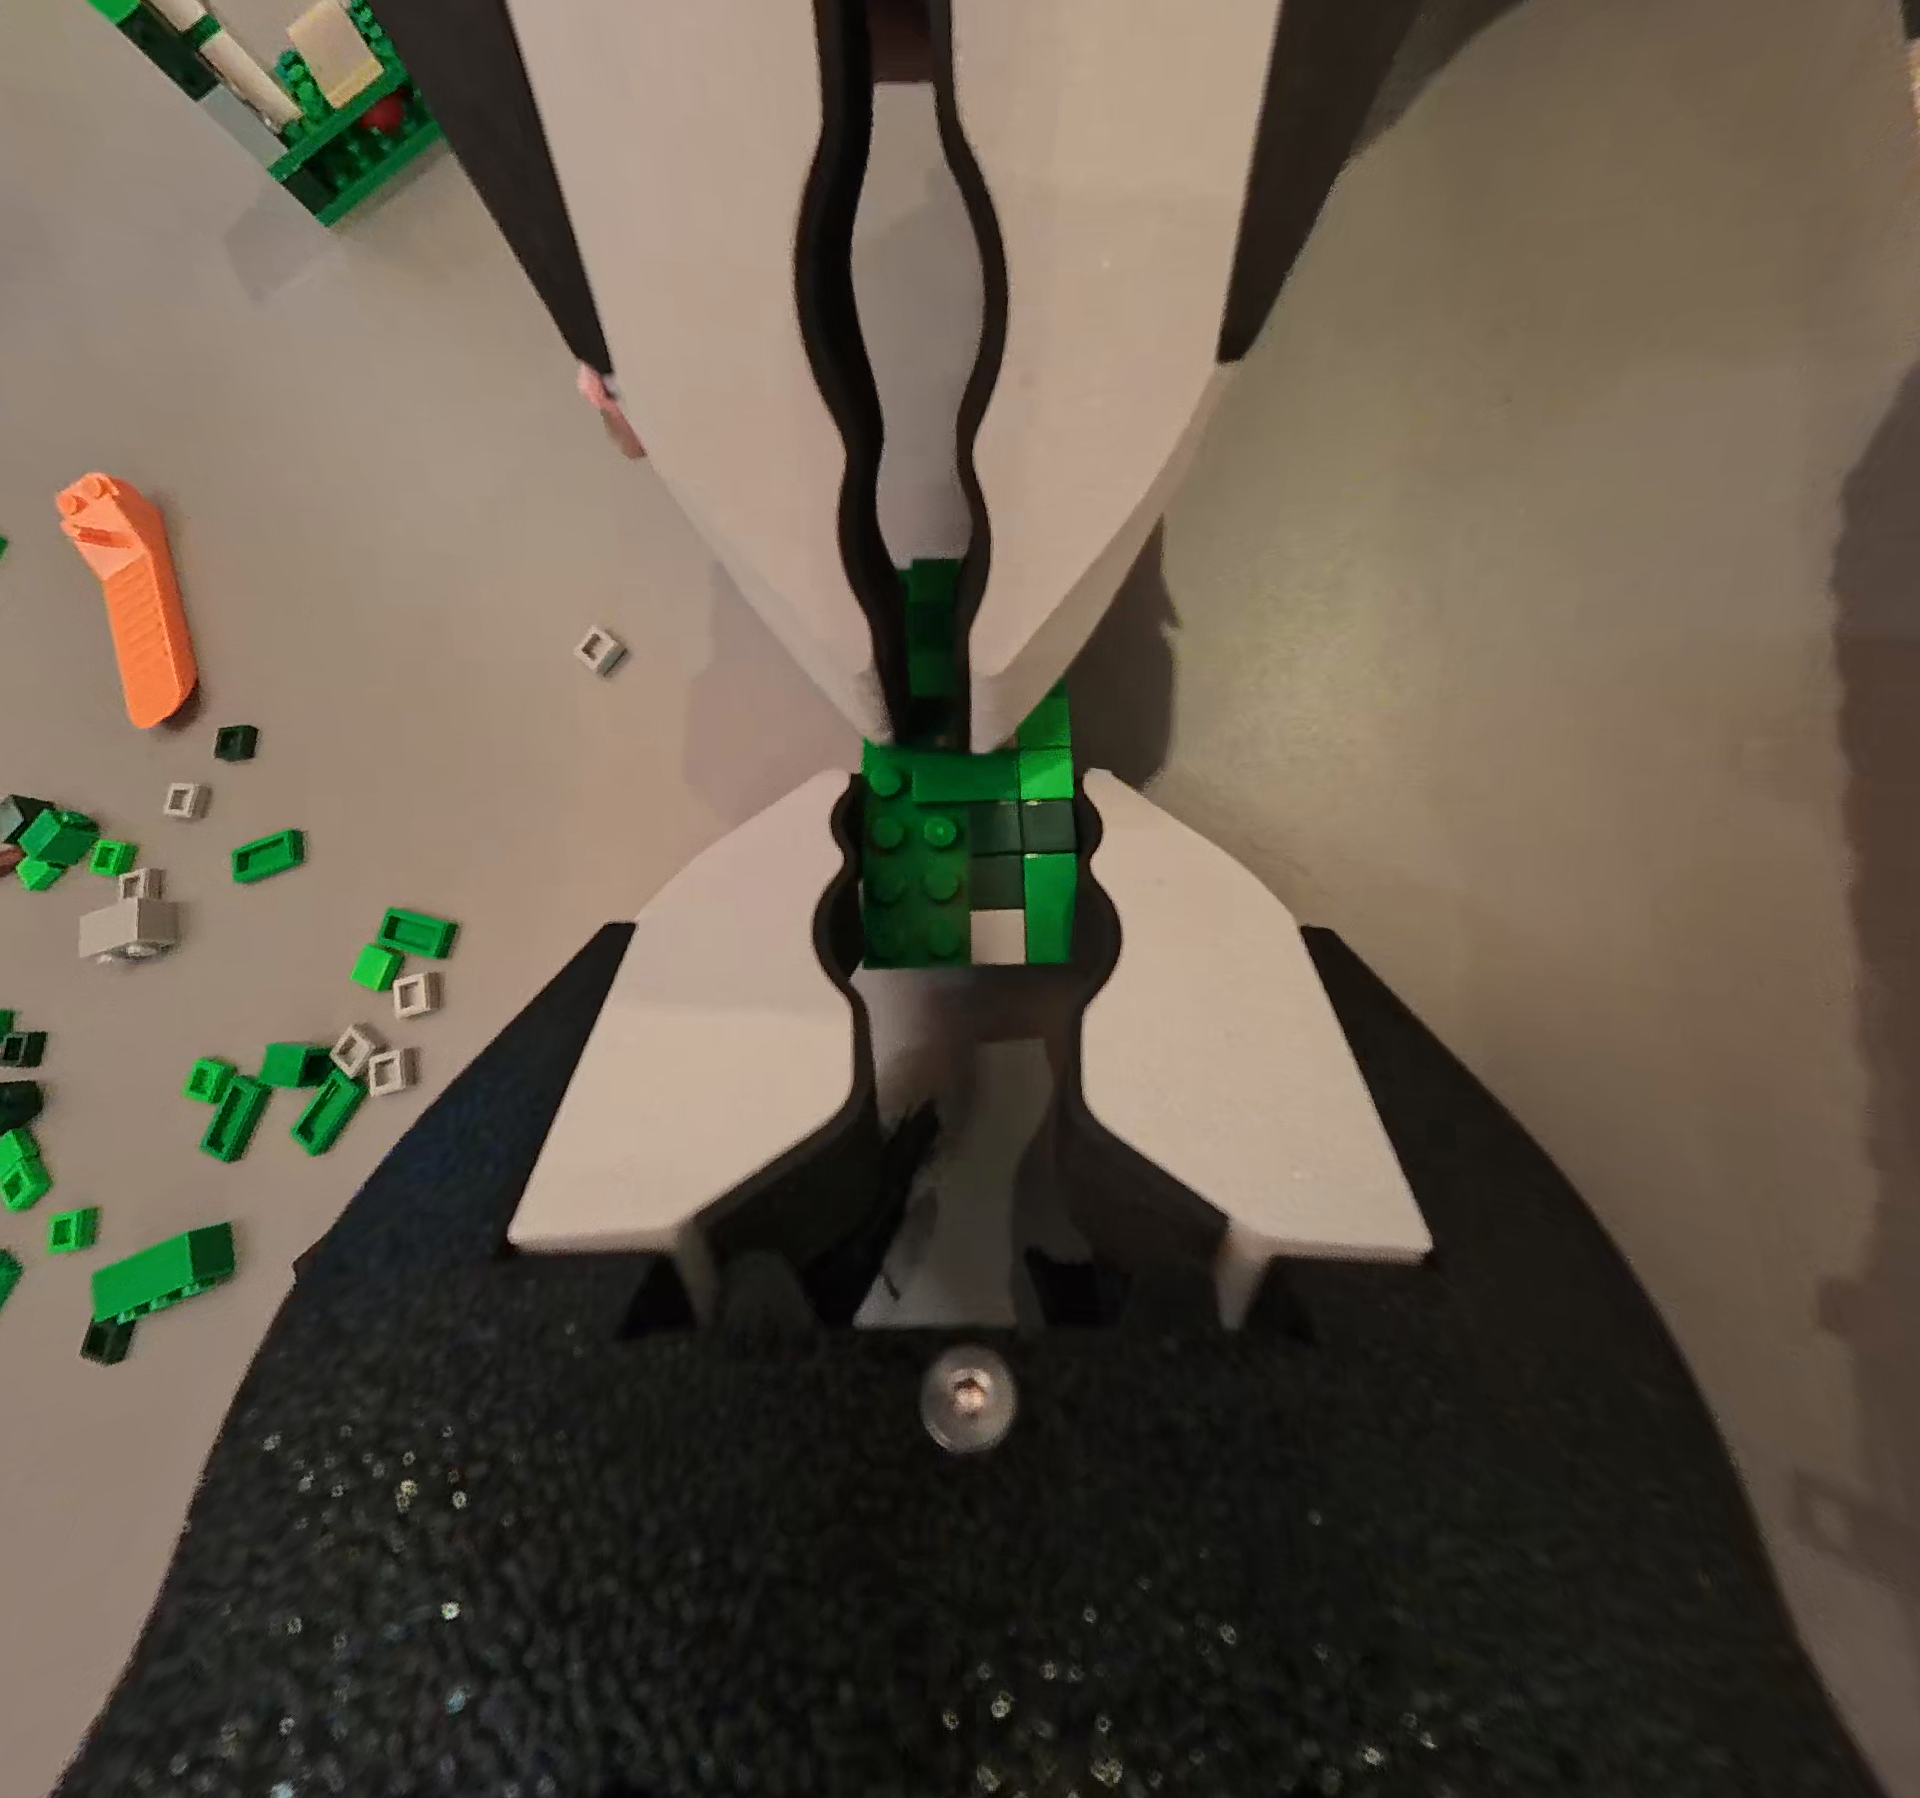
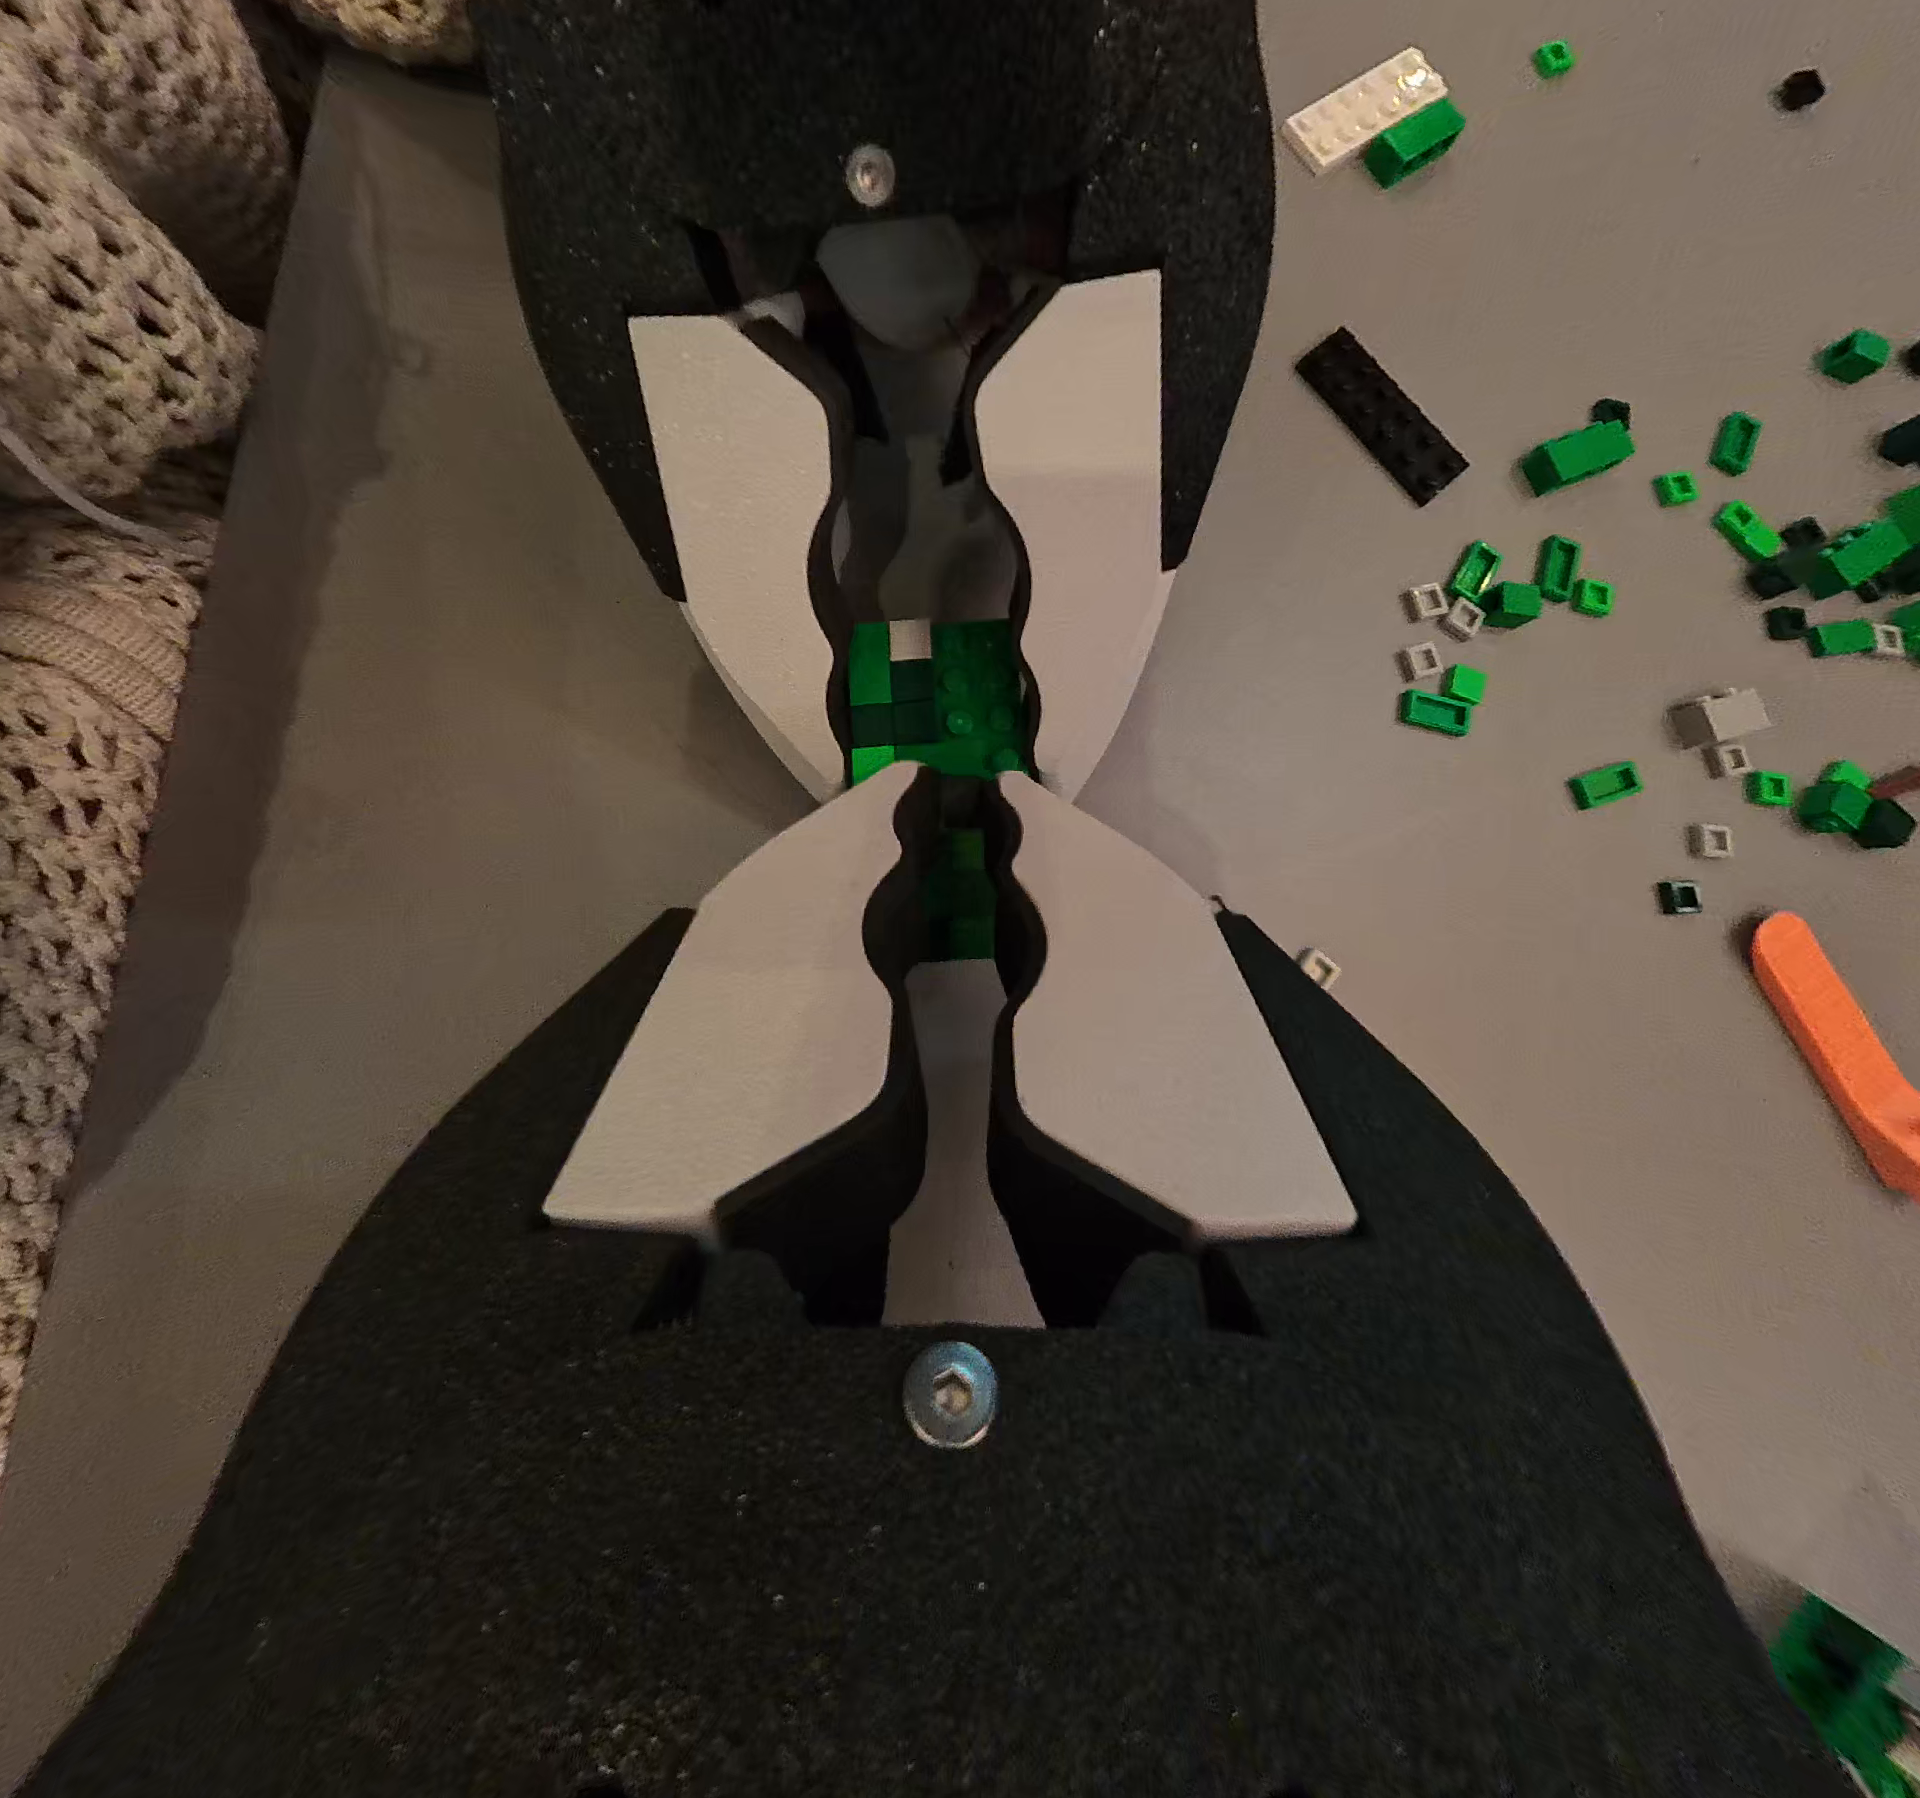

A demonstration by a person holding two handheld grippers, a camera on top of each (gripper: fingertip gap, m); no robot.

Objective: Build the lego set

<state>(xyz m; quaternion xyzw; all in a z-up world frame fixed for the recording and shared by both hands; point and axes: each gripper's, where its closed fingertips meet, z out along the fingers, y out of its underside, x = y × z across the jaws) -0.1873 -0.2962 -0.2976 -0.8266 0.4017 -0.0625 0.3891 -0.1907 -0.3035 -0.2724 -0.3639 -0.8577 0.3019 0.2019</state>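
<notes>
A small green brick block (image 1: 940, 875) with studs, dark green tiles and one white tile sits between the fingers of my left gripper (image 1: 968, 813), which is shut on it. My right gripper (image 1: 935, 709) comes in from the opposite side and is shut on a narrower green brick stack (image 1: 930, 626) that meets the block's edge. In the right wrist view, my right gripper (image 2: 958, 792) holds the narrow stack (image 2: 961, 901), and the left gripper (image 2: 940, 761) holds the block (image 2: 935, 699) just beyond it. Both are held above the grey table (image 1: 1455, 709).
Several loose green, grey and dark pieces (image 1: 301, 1073) and an orange brick separator (image 1: 130, 595) lie to the left. A partly built green model (image 1: 260, 55) stands at the far left. White (image 2: 1361, 112) and black (image 2: 1382, 413) plates lie on the table. A knitted blanket (image 2: 94, 398) borders the table edge. My two grippers' fingertips are within a few centimetres of each other. The knitted blanket (image 2: 94, 398) is about equally far from each gripper, around 15 cm.
</notes>
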